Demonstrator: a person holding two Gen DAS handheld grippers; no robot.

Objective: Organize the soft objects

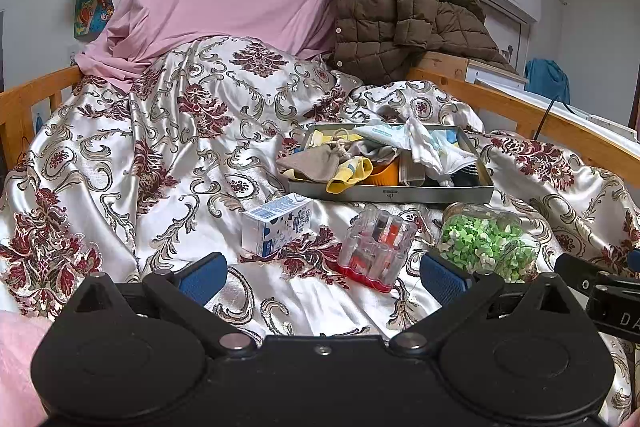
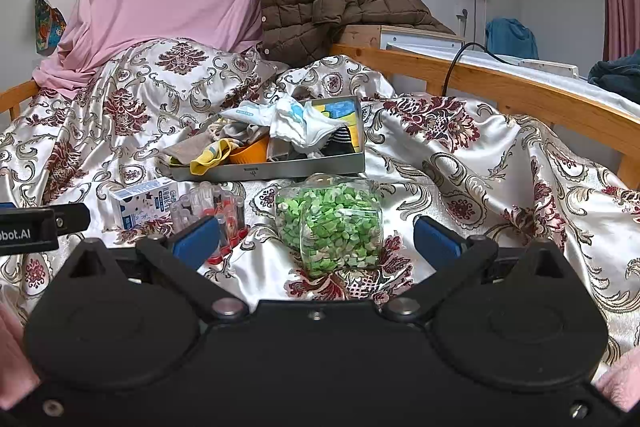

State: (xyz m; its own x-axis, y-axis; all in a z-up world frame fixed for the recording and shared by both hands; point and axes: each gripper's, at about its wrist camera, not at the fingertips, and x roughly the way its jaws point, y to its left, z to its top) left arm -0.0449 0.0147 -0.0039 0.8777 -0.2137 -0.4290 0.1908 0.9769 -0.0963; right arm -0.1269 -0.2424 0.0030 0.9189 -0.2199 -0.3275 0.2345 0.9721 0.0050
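On the bed [image 1: 120, 155], over a patterned satin cover, a metal tray [image 1: 390, 194] holds a heap of soft things: a grey pouch [image 1: 308, 163], a yellow cloth [image 1: 348, 177] hanging over the near rim, white cloths [image 1: 428, 147] and a striped sock [image 2: 344, 143]. An orange bowl [image 1: 384, 175] sits among them. Just in front of the tray lie three hard items, apart from one another: a milk carton [image 1: 276, 225], a clear case [image 1: 376, 243] with red parts, and a jar [image 1: 486, 241] of green bits on its side.

Both tools hover low over the cover, short of all this. The left gripper [image 1: 320, 277] has its jaws spread wide and holds nothing; the right gripper [image 2: 316, 241] is likewise released and empty, with the jar lying between its blue pads [image 2: 196, 241] further ahead.

By my reading, the task is either nearly finished or barely begun. The soft pieces are gathered in the tray, but jumbled, unfolded, and spilling over the edge. Sorting or tidying that heap appears to be what is left. No soft item lies loose on the cover near the tray.
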